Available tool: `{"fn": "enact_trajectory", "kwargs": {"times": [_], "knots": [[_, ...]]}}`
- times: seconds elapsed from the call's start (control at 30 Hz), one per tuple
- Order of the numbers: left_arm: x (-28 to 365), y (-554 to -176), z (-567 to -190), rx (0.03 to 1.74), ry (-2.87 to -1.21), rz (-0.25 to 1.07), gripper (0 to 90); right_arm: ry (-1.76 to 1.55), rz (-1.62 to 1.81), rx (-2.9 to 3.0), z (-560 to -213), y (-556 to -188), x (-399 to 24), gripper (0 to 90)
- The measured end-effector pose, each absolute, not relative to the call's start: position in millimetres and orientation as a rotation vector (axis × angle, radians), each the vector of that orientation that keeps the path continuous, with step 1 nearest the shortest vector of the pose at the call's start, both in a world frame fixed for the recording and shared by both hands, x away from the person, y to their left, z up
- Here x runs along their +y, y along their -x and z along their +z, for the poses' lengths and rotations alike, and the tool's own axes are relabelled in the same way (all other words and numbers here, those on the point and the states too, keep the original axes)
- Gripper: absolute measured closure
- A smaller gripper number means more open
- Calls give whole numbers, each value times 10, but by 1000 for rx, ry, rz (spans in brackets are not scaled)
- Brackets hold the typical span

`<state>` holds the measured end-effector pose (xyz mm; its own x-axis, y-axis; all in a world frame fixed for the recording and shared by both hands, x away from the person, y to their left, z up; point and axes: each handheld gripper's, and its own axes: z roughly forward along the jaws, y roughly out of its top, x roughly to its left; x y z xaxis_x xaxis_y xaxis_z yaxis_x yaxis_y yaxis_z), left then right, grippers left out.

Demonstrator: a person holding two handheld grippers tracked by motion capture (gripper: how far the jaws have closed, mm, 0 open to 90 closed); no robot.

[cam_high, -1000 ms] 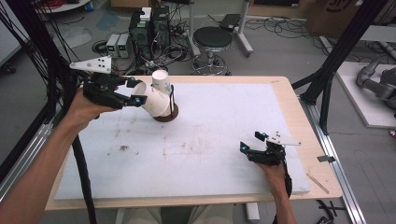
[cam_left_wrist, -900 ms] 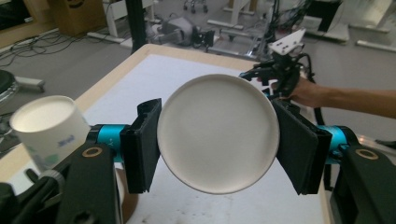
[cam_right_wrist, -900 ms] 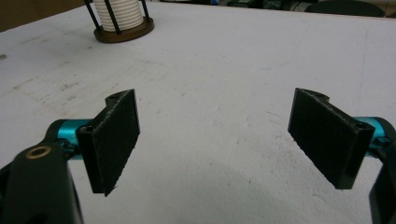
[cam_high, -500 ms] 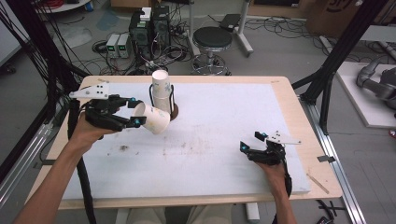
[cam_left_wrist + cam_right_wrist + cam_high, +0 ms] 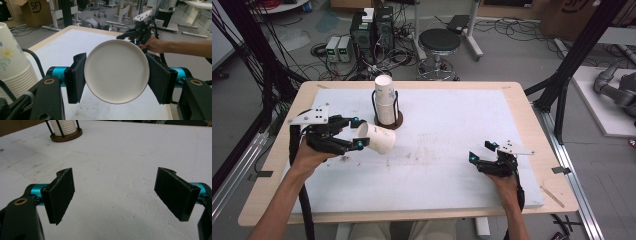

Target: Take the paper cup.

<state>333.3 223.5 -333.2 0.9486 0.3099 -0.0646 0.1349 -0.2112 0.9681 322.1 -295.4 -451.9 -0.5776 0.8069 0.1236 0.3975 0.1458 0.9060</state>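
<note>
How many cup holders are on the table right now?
1: the cup holder stands at the table's far side, left of centre, with a stack of cups in it. The left tongs hold one cup nearby.

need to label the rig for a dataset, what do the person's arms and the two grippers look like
Both grippers, left gripper and right gripper, have black bodies, flat black rectangular pads, turquoise fittings and brass-coloured screws. Each carries a grey three-cornered plate with dark dots and trails a black cable. The forearms are bare, without sleeves.
</note>
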Motion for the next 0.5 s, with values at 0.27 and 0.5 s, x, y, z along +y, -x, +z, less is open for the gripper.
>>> {"fn": "enact_trajectory", "kwargs": {"times": [0.27,0.5], "knots": [[2186,-3304,-3404,331,-1787,151,366,-1144,1415,2032,-4519,-3212,-2954,169],[2202,-3311,-3439,340,-1793,153,366,-1127,1416,2028,-4519,-3202,-2951,169]]}}
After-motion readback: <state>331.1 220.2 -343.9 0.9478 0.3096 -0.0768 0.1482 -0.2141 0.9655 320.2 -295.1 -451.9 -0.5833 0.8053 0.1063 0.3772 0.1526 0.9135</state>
